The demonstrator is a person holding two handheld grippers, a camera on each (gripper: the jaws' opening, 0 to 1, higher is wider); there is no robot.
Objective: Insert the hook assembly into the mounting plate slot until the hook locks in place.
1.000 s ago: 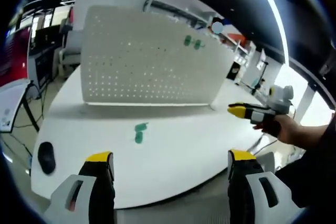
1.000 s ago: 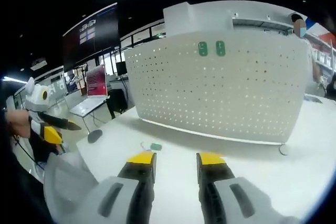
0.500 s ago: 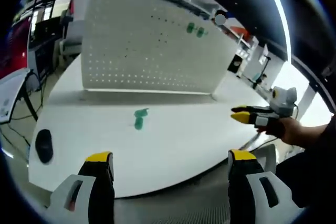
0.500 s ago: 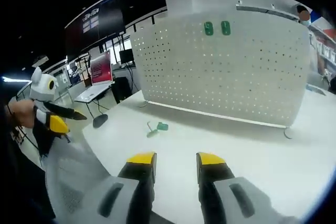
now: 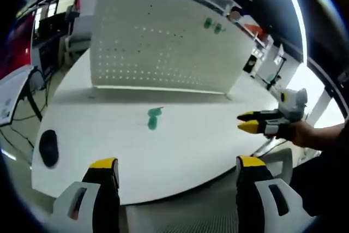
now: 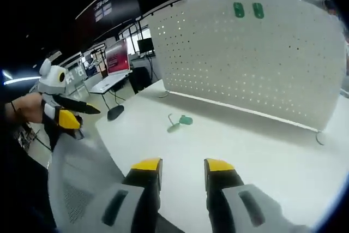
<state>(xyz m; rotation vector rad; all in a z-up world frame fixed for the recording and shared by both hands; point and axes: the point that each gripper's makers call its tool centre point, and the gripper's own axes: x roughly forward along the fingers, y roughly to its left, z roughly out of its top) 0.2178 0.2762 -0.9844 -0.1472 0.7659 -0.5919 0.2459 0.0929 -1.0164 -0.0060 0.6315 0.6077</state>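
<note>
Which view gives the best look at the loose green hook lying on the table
The right gripper view: the green hook lies nearer there, showing its thin prong beside the green base. In the left gripper view the hook reads as two green blobs, shape unclear.

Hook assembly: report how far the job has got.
Nothing done yet. The green hook lies loose on the white table, in front of the pegboard, where two green hooks already hang. Both the left gripper and the right gripper are empty. Left: grasp the hook, insert it, lock it.
</note>
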